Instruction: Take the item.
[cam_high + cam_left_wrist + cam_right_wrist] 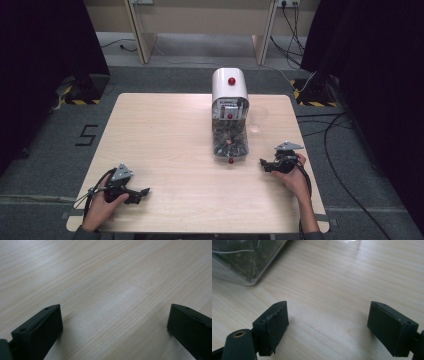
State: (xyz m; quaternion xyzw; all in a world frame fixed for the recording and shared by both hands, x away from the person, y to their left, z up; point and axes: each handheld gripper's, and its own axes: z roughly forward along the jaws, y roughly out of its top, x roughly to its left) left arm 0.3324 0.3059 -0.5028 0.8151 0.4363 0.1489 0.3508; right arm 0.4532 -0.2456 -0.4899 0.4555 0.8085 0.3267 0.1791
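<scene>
Jaws spread wide and empty, the right gripper (263, 164) rests near the clear plastic dispenser with white domed top (229, 117) at the pale wooden table (165, 130)'s far centre; left gripper (143, 192), equally agape, waits near-left. Approach stage, apparently: next comes a reach left to the dispenser.

Right tongs (263, 163) lie near the dispenser (229, 115).

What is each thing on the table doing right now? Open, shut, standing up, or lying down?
Left gripper: open, nothing between its fingers, resting low on the table.
Right gripper: open, nothing between its fingers, pointing toward the dispenser.
Dispenser: white top with a red knob, clear part full of dark bits, untouched.
Clear cup: standing beside the dispenser, looks empty.
</scene>
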